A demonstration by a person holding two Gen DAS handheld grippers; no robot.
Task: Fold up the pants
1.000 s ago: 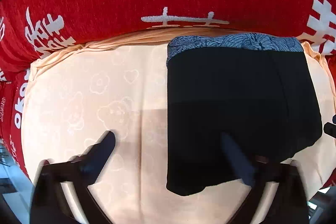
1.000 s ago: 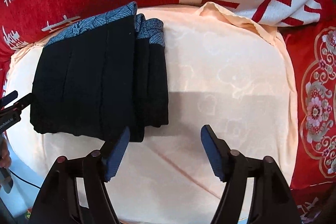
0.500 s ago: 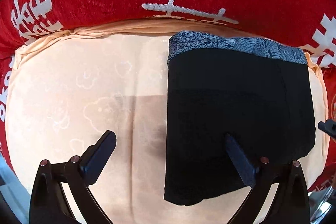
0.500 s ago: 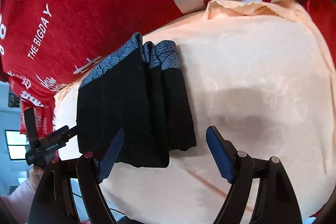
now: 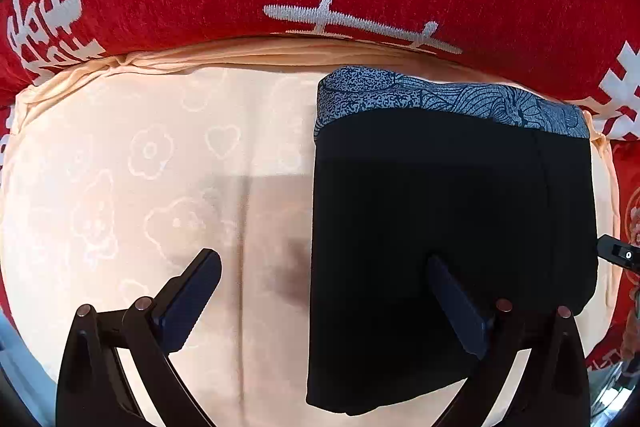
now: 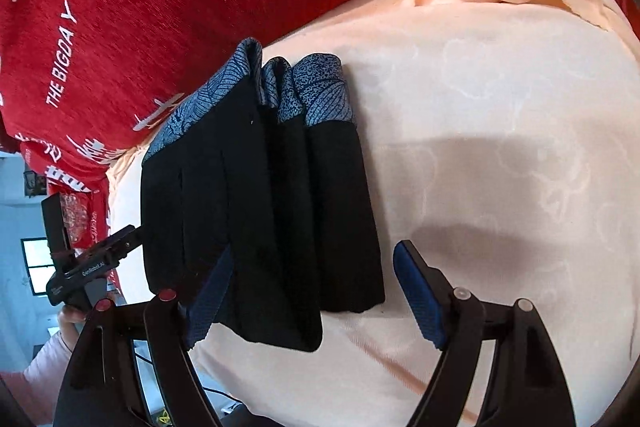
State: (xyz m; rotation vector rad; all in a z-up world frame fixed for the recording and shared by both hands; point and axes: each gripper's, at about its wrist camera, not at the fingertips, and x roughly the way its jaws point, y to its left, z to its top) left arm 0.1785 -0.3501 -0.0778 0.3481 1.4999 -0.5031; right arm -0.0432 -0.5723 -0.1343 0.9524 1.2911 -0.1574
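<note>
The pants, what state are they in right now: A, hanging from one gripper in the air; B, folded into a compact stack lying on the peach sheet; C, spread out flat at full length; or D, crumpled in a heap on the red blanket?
B: the pants lie in stacked layers on the peach sheet, with both grippers open and holding nothing.

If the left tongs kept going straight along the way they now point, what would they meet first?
Probably the peach cloth beside the left edge of the folded black pants. The left tongs are open, their right finger over the pants; depth is unclear.
</note>
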